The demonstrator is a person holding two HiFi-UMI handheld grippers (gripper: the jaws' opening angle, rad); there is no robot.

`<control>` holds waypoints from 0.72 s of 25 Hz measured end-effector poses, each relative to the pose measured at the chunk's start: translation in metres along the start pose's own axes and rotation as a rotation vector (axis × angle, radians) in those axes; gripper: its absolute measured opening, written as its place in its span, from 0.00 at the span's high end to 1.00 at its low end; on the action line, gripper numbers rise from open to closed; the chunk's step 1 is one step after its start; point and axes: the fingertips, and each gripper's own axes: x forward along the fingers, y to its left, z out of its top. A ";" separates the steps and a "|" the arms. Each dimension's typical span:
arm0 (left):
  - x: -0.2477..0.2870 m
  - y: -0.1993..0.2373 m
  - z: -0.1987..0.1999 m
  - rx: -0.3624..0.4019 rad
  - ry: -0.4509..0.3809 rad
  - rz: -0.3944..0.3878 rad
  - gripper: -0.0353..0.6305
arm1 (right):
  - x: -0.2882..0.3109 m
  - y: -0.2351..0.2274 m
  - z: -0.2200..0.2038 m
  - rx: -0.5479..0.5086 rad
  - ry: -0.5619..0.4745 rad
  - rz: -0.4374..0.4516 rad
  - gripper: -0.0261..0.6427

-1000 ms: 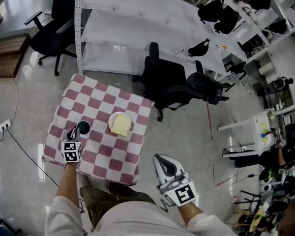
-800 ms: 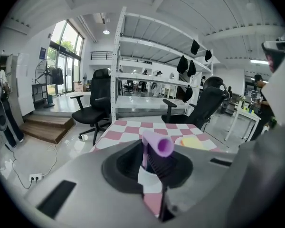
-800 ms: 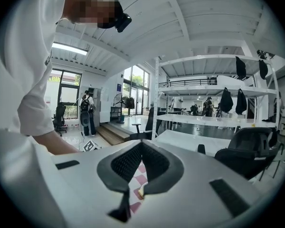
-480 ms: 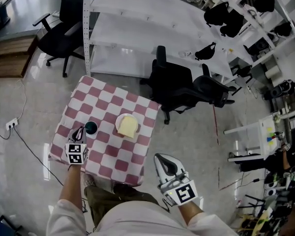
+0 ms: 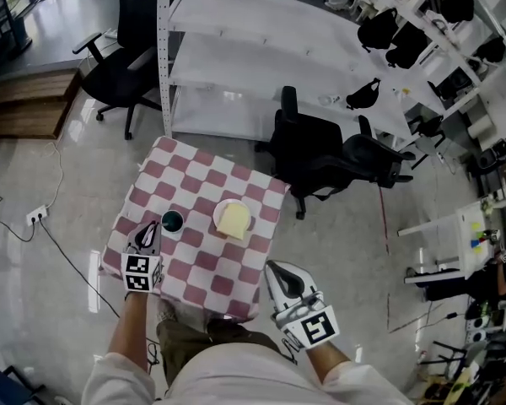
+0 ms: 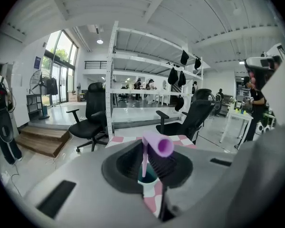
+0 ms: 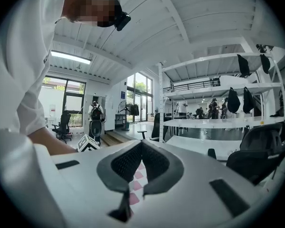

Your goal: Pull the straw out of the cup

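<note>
A dark teal cup stands near the left front of the pink-and-white checkered table. My left gripper hangs just left of and above it. In the left gripper view that gripper is shut on a purple bendy straw. The straw's bent top sticks out to the right. Its lower end hangs over the mouth of the cup; I cannot tell whether the tip is still inside. My right gripper is shut and empty off the table's front right corner, its jaws meeting in the right gripper view.
A white plate with a pale yellow slab sits right of the cup. Black office chairs stand behind the table's right side, and a white shelving rack lies beyond. A cable runs along the floor at left.
My left gripper has risen beside the cup with the straw in it. The right gripper has barely shifted. The head view has drifted, so the table now sits further right.
</note>
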 end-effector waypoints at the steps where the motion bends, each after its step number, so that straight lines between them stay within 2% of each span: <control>1: -0.005 -0.002 0.007 0.006 -0.009 -0.005 0.90 | 0.001 0.001 0.001 0.001 -0.004 0.003 0.95; 18: -0.100 -0.032 0.110 0.087 -0.116 -0.090 0.90 | 0.024 0.020 0.024 0.004 -0.087 0.062 0.95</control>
